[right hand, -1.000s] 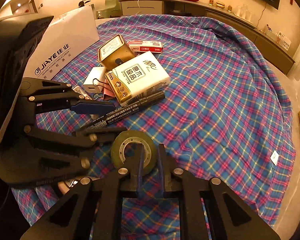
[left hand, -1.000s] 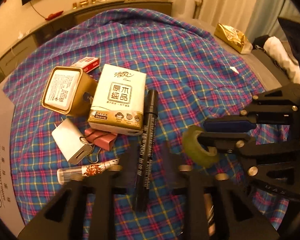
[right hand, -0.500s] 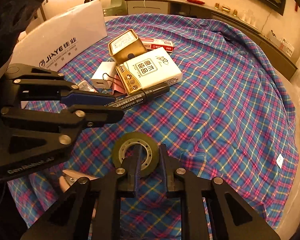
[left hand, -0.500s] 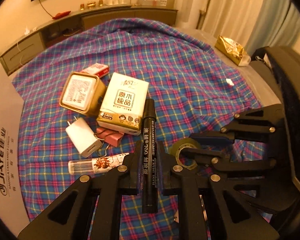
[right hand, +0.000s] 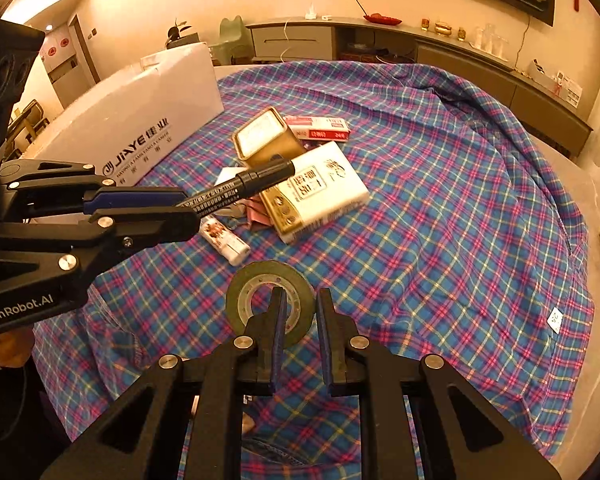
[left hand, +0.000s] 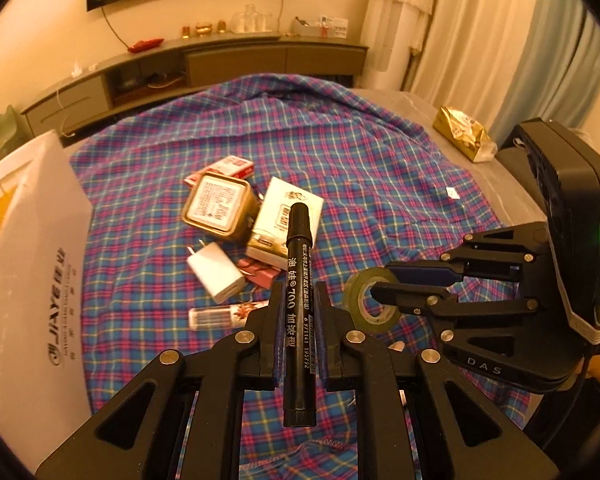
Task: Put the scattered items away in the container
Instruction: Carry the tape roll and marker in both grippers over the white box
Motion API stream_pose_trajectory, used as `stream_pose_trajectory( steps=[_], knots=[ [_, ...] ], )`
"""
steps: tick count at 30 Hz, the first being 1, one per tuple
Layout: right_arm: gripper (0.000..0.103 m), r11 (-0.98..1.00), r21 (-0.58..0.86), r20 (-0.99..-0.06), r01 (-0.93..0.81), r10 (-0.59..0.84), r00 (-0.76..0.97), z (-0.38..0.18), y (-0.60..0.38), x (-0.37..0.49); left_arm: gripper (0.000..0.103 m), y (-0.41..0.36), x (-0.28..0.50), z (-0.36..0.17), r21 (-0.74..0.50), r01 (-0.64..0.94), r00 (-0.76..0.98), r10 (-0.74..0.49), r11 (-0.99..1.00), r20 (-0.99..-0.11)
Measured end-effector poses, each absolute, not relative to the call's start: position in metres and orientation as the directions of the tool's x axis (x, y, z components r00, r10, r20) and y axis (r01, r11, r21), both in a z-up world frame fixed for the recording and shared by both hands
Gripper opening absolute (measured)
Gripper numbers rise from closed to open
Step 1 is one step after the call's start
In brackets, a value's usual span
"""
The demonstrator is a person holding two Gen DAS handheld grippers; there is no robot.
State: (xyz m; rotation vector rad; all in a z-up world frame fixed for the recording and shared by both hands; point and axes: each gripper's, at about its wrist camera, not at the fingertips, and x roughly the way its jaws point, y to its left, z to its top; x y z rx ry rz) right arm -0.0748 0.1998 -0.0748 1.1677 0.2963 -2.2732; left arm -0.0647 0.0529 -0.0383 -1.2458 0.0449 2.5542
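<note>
Black marker [left hand: 298,280], olive-green tape roll [right hand: 270,300], blue-and-pink plaid cloth [right hand: 440,220], white box [right hand: 140,120]

Dim, warm amber indoor light, sharp in the centre, with fisheye bending and dark vignetted corners.

A: Where do the views sit?
B: Each rides a gripper, looking steeply down along its fingers, close above the plaid cloth [left hand: 380,152].
A: Shared?
B: The tissue pack [left hand: 288,220] clutter, the white box [right hand: 140,120].
</note>
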Motion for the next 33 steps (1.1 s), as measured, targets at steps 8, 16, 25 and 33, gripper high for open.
stream_pose_trajectory(
  steps=[8, 16, 25, 33],
  knots=[
    [0.016, -0.826, 0.088, -0.765, 0.556, -0.414, -0.494, -0.059, 0.187, -0.066, 0.013, 0.038, -0.057, -0.02, -0.075, -0.238, -0.633, 0.213, -0.968, -0.744],
    [0.016, -0.834, 0.084, -0.739, 0.545, -0.419, -0.528, -0.049, 0.177, -0.066, 0.013, 0.022, -0.049, -0.004, -0.075, -0.213, -0.675, 0.203, -0.974, -0.71],
    [0.016, -0.832, 0.082, -0.721, 0.549, -0.43, -0.544, -0.034, 0.161, -0.062, 0.013, -0.004, -0.038, 0.013, -0.1, -0.189, -0.713, 0.207, -0.977, -0.67],
    [0.016, -0.821, 0.066, -0.705, 0.568, -0.441, -0.555, -0.018, 0.137, -0.052, 0.013, -0.023, -0.027, 0.028, -0.129, -0.174, -0.742, 0.216, -0.976, -0.635]
  ],
)
